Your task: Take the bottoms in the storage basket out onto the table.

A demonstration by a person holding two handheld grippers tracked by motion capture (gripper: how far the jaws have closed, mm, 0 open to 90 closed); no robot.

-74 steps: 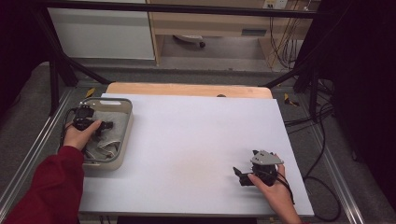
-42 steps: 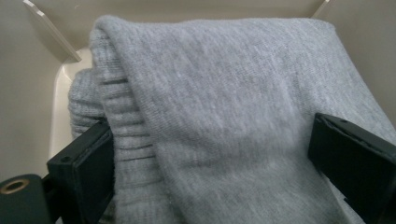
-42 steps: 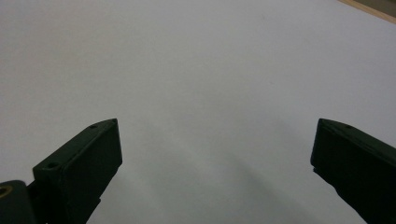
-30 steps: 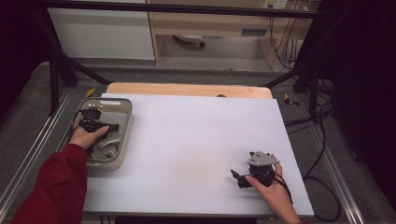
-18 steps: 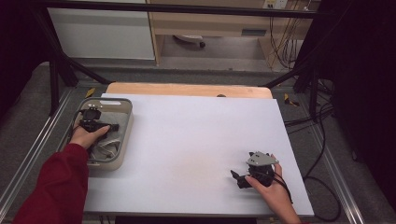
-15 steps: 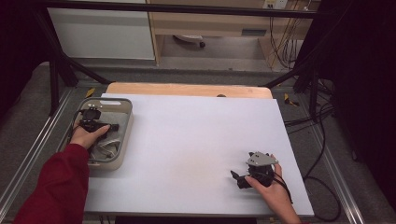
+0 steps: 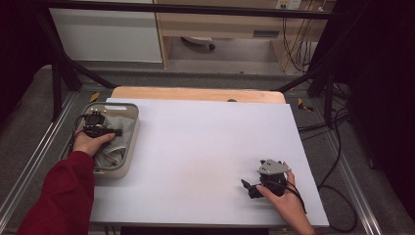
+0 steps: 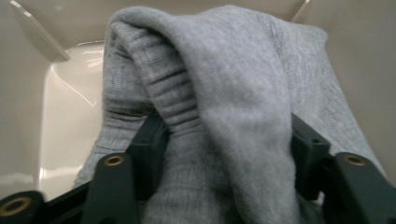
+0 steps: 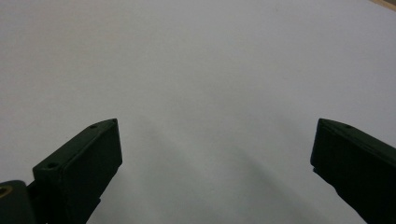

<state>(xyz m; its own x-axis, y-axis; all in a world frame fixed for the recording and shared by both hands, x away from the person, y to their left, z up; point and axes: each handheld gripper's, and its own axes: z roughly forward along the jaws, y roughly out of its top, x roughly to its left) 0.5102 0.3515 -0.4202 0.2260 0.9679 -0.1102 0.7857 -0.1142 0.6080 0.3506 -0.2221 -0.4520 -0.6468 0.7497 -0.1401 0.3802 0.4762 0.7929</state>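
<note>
A white tabletop sits inside a dark metal frame, with a pale cabinet and a wooden shelf unit beyond its far edge and cables trailing on the floor to the right. At the tabletop's left edge lies a grey bin, and most of it is taken up by a grey knitted cloth, ribbed along one hem, bunched in folds.

The left hand-held gripper reaches down into the bin, held by a hand in a red sleeve. In its own view the jaws sit on either side of a thick fold of the cloth, pressed against it, so it looks to have pinched the cloth. The right hand-held gripper rests well away from the bin, near the tabletop's front right corner, its jaws spread wide over bare white surface.

I'd judge the grasp is the step in hand. Next comes lifting the cloth clear of the bin's wall without the fold slipping, then bringing it out over the tabletop.
</note>
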